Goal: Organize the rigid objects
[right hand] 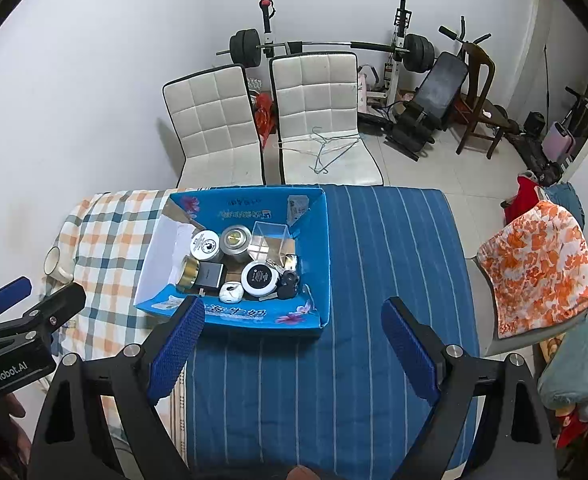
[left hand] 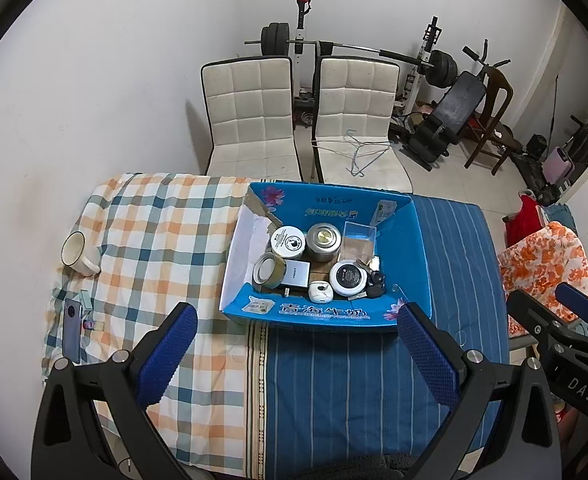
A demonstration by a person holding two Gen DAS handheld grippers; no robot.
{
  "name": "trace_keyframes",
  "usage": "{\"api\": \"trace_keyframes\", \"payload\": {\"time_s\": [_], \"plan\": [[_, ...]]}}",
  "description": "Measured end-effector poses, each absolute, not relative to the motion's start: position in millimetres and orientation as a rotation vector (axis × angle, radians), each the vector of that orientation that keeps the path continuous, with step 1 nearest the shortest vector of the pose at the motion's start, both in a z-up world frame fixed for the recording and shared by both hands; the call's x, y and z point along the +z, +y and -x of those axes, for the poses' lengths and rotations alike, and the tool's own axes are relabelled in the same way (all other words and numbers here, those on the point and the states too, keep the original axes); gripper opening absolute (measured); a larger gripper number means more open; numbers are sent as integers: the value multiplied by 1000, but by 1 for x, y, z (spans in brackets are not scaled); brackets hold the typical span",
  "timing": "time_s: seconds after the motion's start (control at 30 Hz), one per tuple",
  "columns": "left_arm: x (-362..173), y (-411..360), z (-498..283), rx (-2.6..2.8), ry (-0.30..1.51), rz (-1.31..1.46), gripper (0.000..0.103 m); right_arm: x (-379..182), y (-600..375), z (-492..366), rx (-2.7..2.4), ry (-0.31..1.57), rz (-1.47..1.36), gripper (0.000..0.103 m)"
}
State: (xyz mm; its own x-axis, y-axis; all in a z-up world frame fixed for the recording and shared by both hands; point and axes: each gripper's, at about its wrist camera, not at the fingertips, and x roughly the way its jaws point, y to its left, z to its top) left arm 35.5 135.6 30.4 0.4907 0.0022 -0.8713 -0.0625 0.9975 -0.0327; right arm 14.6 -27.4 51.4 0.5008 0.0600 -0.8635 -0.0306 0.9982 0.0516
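Blue box (left hand: 326,316): an open cardboard carton on the table, straddling the seam where the checked cloth (left hand: 150,224) meets the blue striped cloth (left hand: 374,380).
Contents: white round tin (left hand: 288,242), metal tin with gold lid (left hand: 324,242), clear plastic case (left hand: 359,236), tape roll (left hand: 268,270), grey flat box (left hand: 297,274), small white round piece (left hand: 320,291), white-rimmed black disc (left hand: 349,278), dark keys and small bits beside it (left hand: 376,280).
Left gripper (left hand: 298,354): tilted down toward the table, short of the box's near wall; fingers spread wide, nothing between them, touching nothing.
Right gripper (right hand: 292,346): same downward tilt, over the striped cloth just in front of the box; fingers wide apart, empty.
Outside the box: mug (left hand: 79,254) at the table's left edge, phone (left hand: 72,330) lying flat nearer the front left.
Open room: bare striped cloth lies right of and in front of the box; two white chairs (left hand: 250,116) stand past the far edge.
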Motion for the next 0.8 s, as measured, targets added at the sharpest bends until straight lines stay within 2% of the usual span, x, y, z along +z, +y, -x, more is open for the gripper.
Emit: {"api": "trace_keyframes", "payload": {"time_s": [0.8], "plan": [[27, 133, -28, 71, 1061, 73, 103, 47, -38, -13, 59, 1044, -28, 92]]}}
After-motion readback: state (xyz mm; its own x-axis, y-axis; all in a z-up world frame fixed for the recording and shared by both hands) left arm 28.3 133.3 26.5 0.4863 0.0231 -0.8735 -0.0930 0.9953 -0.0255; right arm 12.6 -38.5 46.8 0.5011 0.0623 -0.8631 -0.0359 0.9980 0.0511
